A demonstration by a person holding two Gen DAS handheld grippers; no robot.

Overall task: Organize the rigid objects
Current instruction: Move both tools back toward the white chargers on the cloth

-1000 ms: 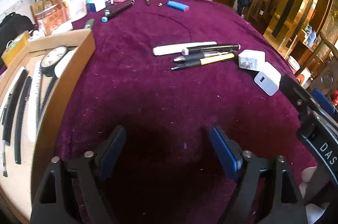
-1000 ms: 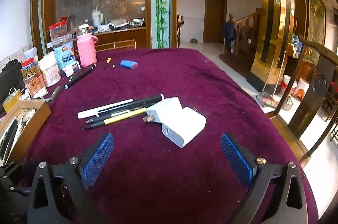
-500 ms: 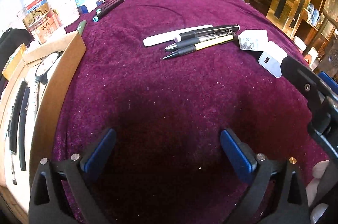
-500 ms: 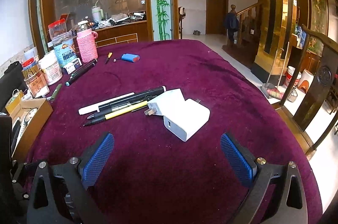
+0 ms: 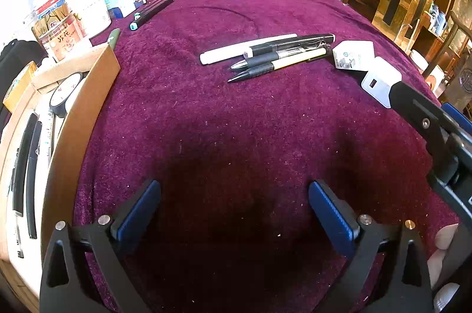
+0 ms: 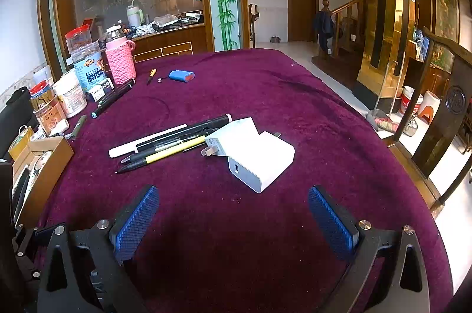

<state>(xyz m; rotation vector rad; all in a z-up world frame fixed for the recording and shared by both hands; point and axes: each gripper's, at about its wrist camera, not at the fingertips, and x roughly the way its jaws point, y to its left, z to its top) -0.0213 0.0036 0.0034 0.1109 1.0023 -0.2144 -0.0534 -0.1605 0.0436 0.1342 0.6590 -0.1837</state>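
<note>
Above the purple tablecloth [image 6: 265, 224], left gripper [image 5: 234, 215] and right gripper [image 6: 233, 221] both spread wide, empty

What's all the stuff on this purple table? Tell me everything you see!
Tablecloth: one, purple, covers the table.
Chargers: two, white, middle, touching.
Pens: four, white, black, grey, yellow-black, left of the chargers.
Cardboard box: one, brown, left edge, holds black strips and a round dial.
Pink bottle: one, knitted cover, far left.
Jars and tubs: several, mixed colours, far left edge.
Black markers: two, by the bottle.
Blue case: one, far side.
Small screwdriver: one, yellow-black, beside the case.
Green pen: one, near the box.
Left gripper: black, blue pads, open, empty.
Right gripper: same, open, empty.
</note>
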